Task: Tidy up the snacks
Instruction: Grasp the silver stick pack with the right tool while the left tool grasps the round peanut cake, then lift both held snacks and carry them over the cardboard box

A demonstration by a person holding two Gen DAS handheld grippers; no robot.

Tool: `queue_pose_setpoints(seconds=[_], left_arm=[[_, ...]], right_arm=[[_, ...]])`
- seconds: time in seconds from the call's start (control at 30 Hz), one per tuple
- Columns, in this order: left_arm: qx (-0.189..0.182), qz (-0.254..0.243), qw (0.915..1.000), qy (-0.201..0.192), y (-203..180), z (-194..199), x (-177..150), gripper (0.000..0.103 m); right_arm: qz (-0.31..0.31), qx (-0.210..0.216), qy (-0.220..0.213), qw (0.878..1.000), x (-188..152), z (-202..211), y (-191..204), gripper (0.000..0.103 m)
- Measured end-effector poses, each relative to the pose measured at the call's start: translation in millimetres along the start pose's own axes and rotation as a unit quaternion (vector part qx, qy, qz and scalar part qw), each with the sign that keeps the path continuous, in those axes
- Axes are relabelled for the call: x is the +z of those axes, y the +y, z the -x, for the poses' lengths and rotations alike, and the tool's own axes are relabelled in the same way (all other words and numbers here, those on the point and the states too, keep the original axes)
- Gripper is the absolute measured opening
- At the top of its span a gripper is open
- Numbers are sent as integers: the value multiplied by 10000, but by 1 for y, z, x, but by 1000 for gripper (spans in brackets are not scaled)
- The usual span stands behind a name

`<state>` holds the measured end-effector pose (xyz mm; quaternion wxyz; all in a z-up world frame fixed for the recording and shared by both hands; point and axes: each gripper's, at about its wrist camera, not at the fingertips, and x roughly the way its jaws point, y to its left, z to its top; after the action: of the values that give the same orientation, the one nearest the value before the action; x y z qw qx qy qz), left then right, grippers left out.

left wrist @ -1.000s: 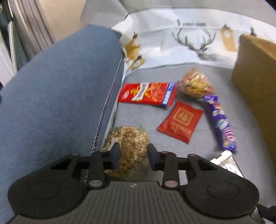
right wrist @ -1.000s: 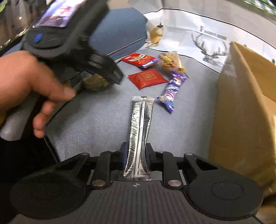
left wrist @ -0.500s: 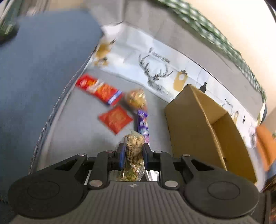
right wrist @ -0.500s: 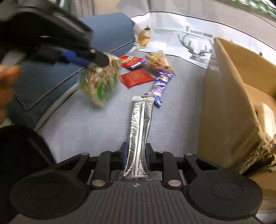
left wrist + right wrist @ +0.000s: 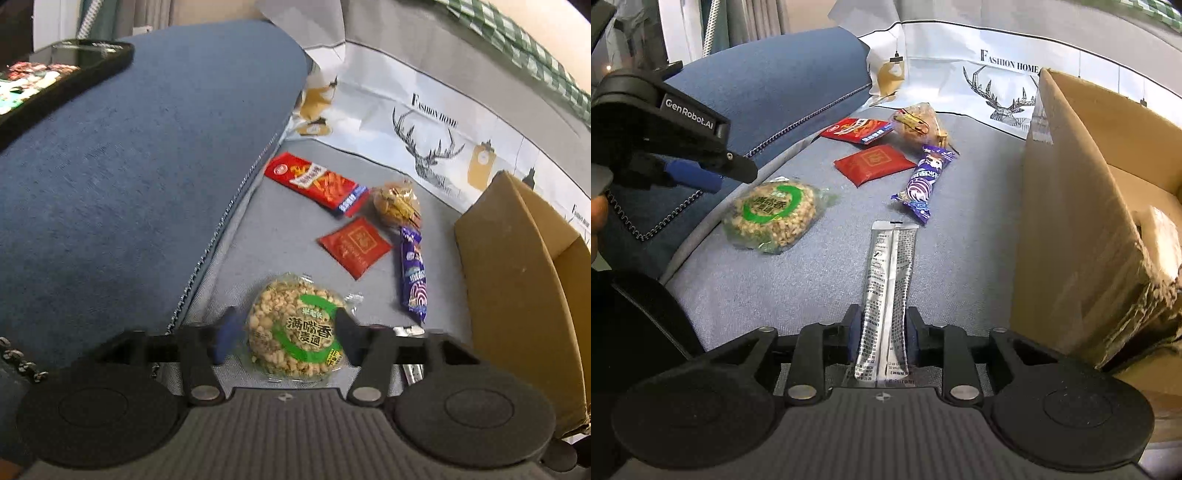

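Our left gripper is open wide, with the round rice cake pack lying flat on the sofa seat between its fingers. We are not holding it. Our right gripper is squeezed narrow on the silver stick pack, which points to 12 o'clock.

From the right gripper, the rice cake is at 10 o'clock, the purple bar at 12 o'clock, and the cardboard box at 2 o'clock. The red packets and the clear bag sit farther back.

The stick pack is thin and shiny, so we think it could slip out if we swing fast. It could also bump the tall box wall and bend. The rice cake pack is slippery and crumbly. A hard pinch might crack it.
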<state>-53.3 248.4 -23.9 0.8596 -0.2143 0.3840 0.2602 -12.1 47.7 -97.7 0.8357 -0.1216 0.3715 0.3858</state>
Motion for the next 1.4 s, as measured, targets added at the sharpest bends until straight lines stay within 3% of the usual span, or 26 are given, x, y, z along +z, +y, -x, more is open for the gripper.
queue_pose_setpoints(seconds=[0.2,0.6,0.73,0.77,0.8,0.9,1.13,1.23,1.33,1.4], left_arm=[[62,-297,9987,407,-10,-20,0,86],[371,-655,9914,1075,-22,-64,5,88],[428,-740,9902,1102,-25,-72,7,88],[438,-774,9900,1095,-26,-73,7,88],[463,-822,9895,1094,-27,-74,7,87],[478,-951,9890,1028,-31,-73,6,84],[146,-1040,9927,598,-30,-43,0,84],[14,-1014,9912,852,-29,-43,-4,84],[-103,-996,9848,1422,-29,-56,-6,84],[-126,-965,9857,1372,-27,-55,-5,84]], right_arm=[[-3,62,24,10000,-2,-3,-1,31],[161,106,56,9998,0,-8,2,43],[212,80,96,9997,1,-9,3,44],[219,85,106,9997,1,-8,3,43],[241,71,109,9996,2,-8,3,32],[354,29,81,9993,2,-7,4,25],[343,-47,-176,9992,7,6,6,22],[311,-131,-88,9994,6,5,6,22],[277,-198,165,9993,0,-4,4,23],[375,-223,155,9989,1,-4,6,22]])
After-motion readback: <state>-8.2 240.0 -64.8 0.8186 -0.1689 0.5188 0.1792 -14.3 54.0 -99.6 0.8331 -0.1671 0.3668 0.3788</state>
